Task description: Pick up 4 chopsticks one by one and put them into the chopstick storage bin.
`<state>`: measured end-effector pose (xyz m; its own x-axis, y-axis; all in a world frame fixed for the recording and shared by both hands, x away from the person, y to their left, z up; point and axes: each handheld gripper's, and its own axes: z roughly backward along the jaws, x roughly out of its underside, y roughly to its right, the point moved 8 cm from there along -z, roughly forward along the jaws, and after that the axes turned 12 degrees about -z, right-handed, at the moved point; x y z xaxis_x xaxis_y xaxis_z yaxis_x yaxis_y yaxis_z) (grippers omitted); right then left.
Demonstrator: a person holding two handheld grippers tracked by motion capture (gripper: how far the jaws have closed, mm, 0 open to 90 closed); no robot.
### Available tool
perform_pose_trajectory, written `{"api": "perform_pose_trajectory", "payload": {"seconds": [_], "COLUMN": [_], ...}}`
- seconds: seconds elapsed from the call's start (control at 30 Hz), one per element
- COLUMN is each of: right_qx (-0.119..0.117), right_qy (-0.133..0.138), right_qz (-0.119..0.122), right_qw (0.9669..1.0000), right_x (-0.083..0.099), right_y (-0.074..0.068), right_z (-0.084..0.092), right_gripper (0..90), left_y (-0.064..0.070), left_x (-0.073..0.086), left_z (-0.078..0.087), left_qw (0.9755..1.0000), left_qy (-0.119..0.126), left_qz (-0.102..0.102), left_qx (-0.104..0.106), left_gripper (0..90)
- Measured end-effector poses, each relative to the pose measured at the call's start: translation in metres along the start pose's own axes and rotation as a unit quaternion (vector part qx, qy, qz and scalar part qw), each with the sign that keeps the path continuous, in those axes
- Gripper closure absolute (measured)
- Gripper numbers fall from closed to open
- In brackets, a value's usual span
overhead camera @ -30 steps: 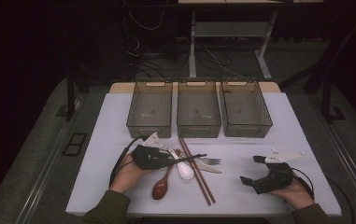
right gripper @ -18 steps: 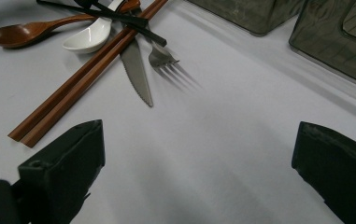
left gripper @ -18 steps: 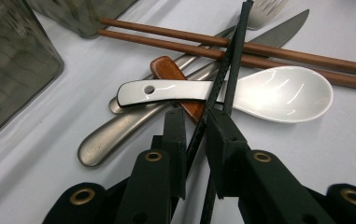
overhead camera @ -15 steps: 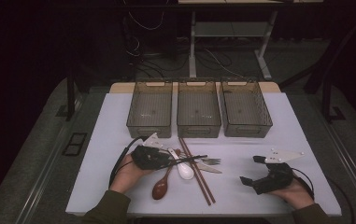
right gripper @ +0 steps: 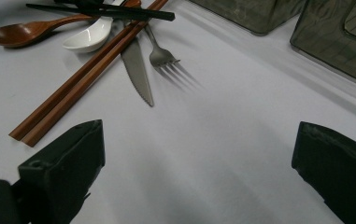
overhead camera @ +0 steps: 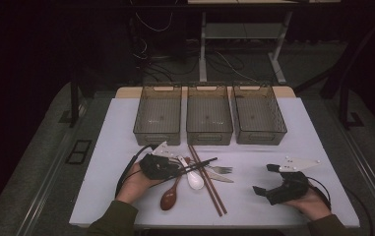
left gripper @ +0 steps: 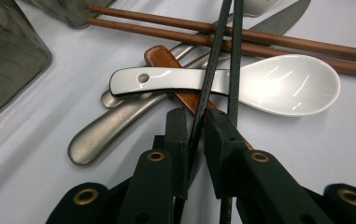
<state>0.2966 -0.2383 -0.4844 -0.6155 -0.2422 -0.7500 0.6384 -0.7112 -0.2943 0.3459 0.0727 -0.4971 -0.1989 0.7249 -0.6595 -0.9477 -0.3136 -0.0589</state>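
L gripper (left gripper: 195, 128) jaws closed further, now pinching black chopsticks (left gripper: 222, 56); no writing legible.

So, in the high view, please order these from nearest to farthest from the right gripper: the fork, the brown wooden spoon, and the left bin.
From the right gripper:
1. The fork, just to its left, by the pile of cutlery.
2. The brown wooden spoon, farther left, near the table's front edge.
3. The left bin, far across at the back left.
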Motion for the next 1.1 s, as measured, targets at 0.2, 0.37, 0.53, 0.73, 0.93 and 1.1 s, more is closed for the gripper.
{"api": "perform_pose_trajectory", "payload": {"seconds": [0.2, 0.37, 0.53, 0.73, 0.93, 1.1], "right_qx": [-0.001, -0.001, 0.000, 0.000, 0.000, 0.000], "right_qy": [0.000, -0.002, -0.002, -0.002, -0.004, -0.004], "right_qz": [0.000, 0.001, 0.000, 0.000, 0.001, 0.002], "right_qw": [1.0000, 1.0000, 1.0000, 1.0000, 1.0000, 1.0000], "right_x": [0.0001, 0.0003, 0.0003, 0.0004, 0.0006, 0.0007], "right_y": [-0.0001, 0.0000, 0.0001, 0.0000, -0.0001, -0.0001], "right_z": [-0.0001, 0.0000, 0.0000, -0.0001, -0.0003, -0.0003], "right_gripper": [2.6, 2.6, 2.6, 2.6, 2.6, 2.6], "left_y": [0.0003, 0.0002, 0.0007, 0.0010, 0.0011, 0.0009], "left_x": [0.0010, 0.0025, 0.0023, 0.0020, 0.0015, 0.0014], "left_z": [-0.0014, -0.0027, -0.0030, -0.0033, -0.0031, -0.0025], "left_qw": [1.0000, 1.0000, 0.9999, 0.9999, 0.9998, 0.9998], "left_qy": [-0.003, -0.003, -0.003, -0.002, -0.002, -0.002], "left_qz": [-0.006, -0.008, -0.013, -0.015, -0.019, -0.019], "left_qx": [0.001, 0.002, 0.004, 0.003, 0.001, -0.002], "left_gripper": [79.0, 80.3, 82.4, 83.6, 83.8, 84.0]}}
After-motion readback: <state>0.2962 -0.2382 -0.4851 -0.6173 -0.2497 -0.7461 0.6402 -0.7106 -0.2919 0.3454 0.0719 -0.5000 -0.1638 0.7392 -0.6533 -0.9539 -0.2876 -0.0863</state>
